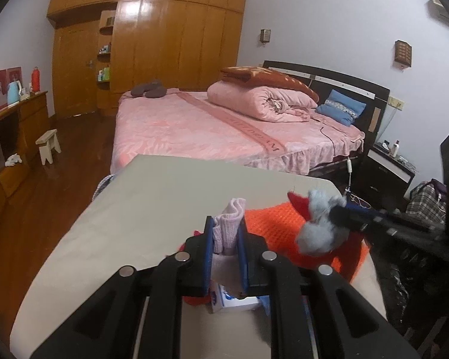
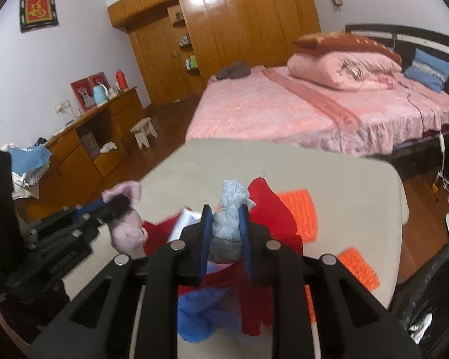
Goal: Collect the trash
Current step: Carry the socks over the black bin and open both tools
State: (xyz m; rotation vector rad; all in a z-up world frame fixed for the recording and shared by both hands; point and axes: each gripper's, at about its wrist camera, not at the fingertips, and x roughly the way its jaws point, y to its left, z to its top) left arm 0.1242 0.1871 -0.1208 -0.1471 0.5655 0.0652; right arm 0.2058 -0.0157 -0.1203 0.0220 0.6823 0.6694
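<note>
The left gripper (image 1: 227, 233) pinches a pink cloth (image 1: 229, 224), the right gripper (image 2: 226, 224) a grey wad (image 2: 230, 218).

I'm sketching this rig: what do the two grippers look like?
Both match: the left gripper and right gripper have matte black angular linkage bodies, round silver pivot pins, and flat blue fingers. No cables or markings are visible.

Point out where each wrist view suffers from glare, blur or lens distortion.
Left wrist view: glare on the glossy wardrobe doors; fisheye bends the table edge; the right gripper, clamping a grey wad, is motion-smeared. Right wrist view: the same wardrobe glare, dark vignetted corners, and the left gripper with its pink cloth blurred.
</note>
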